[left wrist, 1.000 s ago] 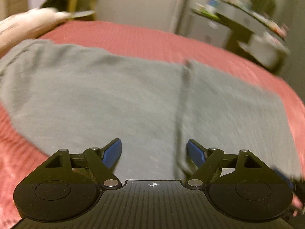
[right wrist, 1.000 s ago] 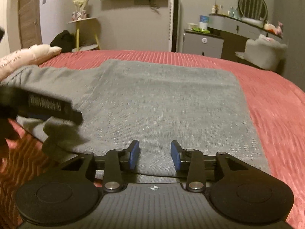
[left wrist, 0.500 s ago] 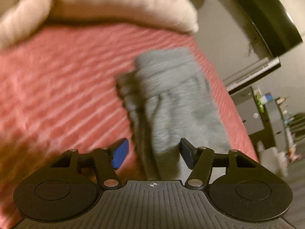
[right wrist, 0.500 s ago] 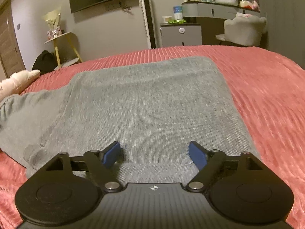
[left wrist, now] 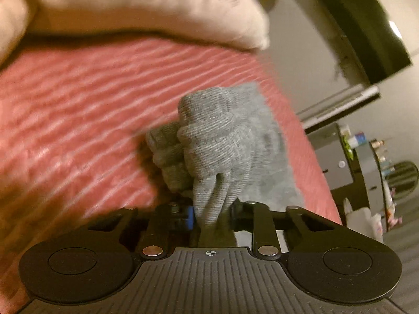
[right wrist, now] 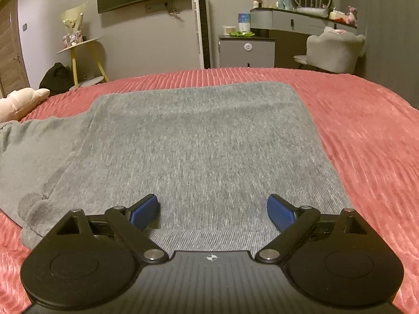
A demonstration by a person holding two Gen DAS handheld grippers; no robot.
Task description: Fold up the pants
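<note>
While the left gripper is pressing its jaws together on a bunched fold of the grey pants, the cloth is rising from between them as a thick wrinkled lump. To the left of this lump the red ribbed bedspread is lying bare and wide up to the pale pillow at the top, so this side is giving much room for moving. To the right of the lump the bed is ending soon, and a dark cabinet is standing beyond its edge.

In the right wrist view the pants are lying flat on the bedspread. At the far left a narrower part is spreading toward the pillow, and its near corner is rumpled. The near edge of the wide flat part is running just in front of the right gripper, whose jaws are standing wide apart and are holding nothing, with the grey cloth showing between them. The right edge of the pants is running straight, and beyond it the bare bedspread is stretching far to the right. Behind the bed, a small round side table, a grey cabinet and an armchair are standing by the wall.
</note>
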